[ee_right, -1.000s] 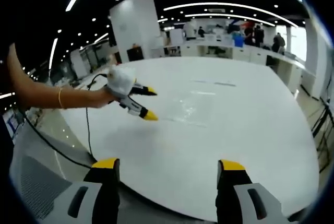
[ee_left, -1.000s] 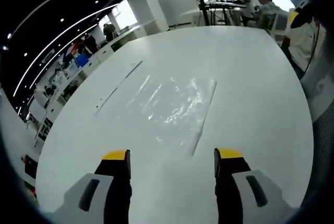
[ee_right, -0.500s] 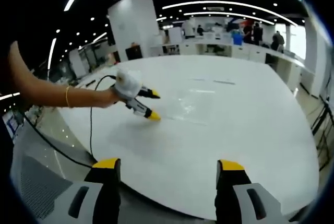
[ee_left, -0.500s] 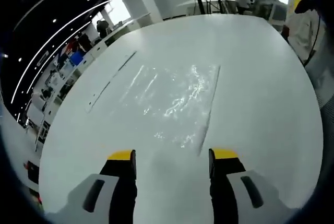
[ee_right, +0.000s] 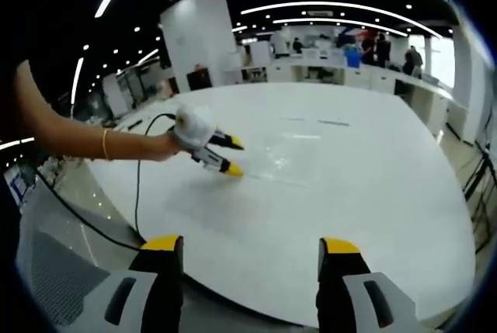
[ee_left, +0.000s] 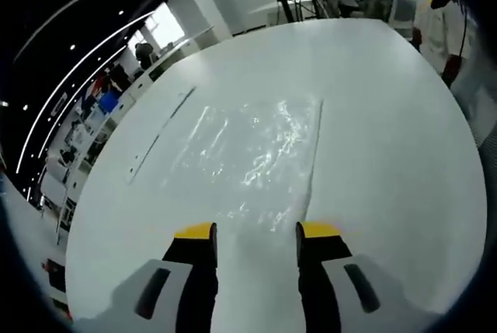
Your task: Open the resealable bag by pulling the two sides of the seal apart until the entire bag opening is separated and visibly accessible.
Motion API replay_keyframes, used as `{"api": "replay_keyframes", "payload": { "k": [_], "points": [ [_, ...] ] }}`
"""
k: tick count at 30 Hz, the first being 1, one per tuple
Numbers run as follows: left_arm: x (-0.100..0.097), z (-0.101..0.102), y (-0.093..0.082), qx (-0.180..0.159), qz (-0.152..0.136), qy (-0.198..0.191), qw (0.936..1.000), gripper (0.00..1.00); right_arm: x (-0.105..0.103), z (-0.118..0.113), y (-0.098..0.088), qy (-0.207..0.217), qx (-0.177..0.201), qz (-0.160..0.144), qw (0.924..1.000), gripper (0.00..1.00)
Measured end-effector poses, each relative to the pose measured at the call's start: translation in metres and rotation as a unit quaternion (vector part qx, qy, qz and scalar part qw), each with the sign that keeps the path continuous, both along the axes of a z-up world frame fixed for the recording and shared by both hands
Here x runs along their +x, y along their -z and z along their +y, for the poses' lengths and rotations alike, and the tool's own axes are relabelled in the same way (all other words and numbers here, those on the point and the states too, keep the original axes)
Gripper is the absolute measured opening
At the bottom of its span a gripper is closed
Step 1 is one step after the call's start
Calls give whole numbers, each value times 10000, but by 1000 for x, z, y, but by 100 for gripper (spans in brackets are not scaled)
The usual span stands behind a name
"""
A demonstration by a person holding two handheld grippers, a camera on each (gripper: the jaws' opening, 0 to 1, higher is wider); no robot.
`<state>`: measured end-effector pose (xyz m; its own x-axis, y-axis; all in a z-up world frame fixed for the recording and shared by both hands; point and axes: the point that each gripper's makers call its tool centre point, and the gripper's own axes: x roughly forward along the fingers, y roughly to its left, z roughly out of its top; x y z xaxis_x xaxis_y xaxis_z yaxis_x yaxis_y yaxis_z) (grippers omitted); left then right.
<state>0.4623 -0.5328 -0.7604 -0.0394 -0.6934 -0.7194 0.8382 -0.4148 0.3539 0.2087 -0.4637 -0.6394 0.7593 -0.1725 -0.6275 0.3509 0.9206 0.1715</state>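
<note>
While the clear resealable bag (ee_left: 252, 154) lies flat and sealed on the white table (ee_left: 388, 116), the left gripper (ee_left: 254, 234), jaws spread, should pinch only the upper seal lip, and the right gripper (ee_right: 250, 244) waits spread, well apart.

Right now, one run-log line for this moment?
bag: flat on table, sealed | left claw: open, at bag's near edge | right claw: open, off table edge
</note>
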Motion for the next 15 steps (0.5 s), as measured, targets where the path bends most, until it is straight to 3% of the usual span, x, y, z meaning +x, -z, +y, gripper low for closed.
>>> {"api": "replay_keyframes", "payload": {
  "k": [4,7,15],
  "points": [
    [-6,3,3,102,-14,191,9998,25,0,0,0,-8,6,-3,10000,68],
    [-7,3,4,90,-140,291,9994,23,0,-1,-1,19,5,-22,10000,68],
    [-19,6,9,168,-106,709,9973,6,0,-1,0,15,11,-18,10000,68]
  ]
}}
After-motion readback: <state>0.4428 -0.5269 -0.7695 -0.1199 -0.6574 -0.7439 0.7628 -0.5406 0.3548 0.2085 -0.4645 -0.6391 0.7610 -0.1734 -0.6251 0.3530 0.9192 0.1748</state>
